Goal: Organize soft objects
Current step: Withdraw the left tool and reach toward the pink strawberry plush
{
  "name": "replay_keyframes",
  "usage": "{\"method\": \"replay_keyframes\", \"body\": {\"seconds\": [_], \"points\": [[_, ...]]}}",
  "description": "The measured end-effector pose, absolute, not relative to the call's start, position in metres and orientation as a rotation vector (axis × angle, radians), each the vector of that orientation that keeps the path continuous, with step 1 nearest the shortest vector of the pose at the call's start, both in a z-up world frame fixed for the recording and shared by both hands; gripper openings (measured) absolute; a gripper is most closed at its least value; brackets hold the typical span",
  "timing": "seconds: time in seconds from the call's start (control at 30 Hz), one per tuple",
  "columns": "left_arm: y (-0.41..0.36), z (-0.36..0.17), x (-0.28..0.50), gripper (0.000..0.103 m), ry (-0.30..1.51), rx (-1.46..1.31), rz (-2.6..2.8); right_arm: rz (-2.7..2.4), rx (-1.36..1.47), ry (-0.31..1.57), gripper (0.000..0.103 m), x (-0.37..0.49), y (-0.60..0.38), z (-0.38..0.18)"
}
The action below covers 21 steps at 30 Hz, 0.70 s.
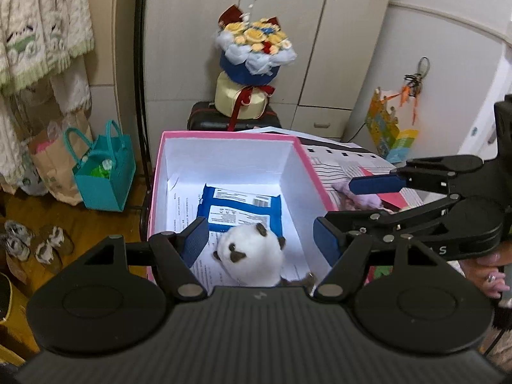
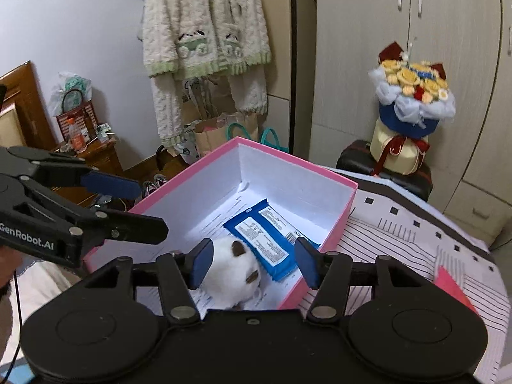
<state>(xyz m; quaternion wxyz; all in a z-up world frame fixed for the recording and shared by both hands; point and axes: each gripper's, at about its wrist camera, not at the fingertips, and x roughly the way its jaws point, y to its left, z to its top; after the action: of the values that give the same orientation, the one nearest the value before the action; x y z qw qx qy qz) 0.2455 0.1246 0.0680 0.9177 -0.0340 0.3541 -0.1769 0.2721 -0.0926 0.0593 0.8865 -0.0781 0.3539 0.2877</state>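
Pink box (image 1: 159, 172) with white inside, blue packet (image 1: 238, 206), white-and-brown plush toy (image 1: 251, 257).

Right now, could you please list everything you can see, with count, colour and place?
Cardboard box: one, pink outside, white inside, open on the patterned bedspread.
Plush toy: one, white with brown ears, inside the box, near end.
Wipes packet: one, blue, flat in the box.
Paper bouquet: one, yellow and blue, on the dark suitcase.
Tote bag: one, teal, on the floor.
Fleece pyjamas: one set, cream, hanging.
Left gripper: open.
Right gripper: open.
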Motion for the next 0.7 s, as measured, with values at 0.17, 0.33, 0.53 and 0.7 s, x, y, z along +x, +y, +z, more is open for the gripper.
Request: {"method": "replay_keyframes", "body": {"seconds": [0.17,0.33,0.53,0.7], "points": [[0.12,0.081,0.214,0.072,0.691,-0.048,-0.394,0.608,-0.186,0.705,0.065,0.239,-0.1,0.075],[0.107,0.089,0.174,0.076,0.614,-0.011,-0.44,0.621,-0.15,0.688,0.066,0.204,-0.131,0.086],[0.085,0.088,0.14,0.077,0.583,0.03,-0.51,0.594,-0.138,0.644,0.066,0.16,-0.177,0.09],[0.061,0.079,0.125,0.077,0.587,0.067,-0.577,0.538,-0.115,0.597,0.066,0.128,-0.218,0.084]]}}
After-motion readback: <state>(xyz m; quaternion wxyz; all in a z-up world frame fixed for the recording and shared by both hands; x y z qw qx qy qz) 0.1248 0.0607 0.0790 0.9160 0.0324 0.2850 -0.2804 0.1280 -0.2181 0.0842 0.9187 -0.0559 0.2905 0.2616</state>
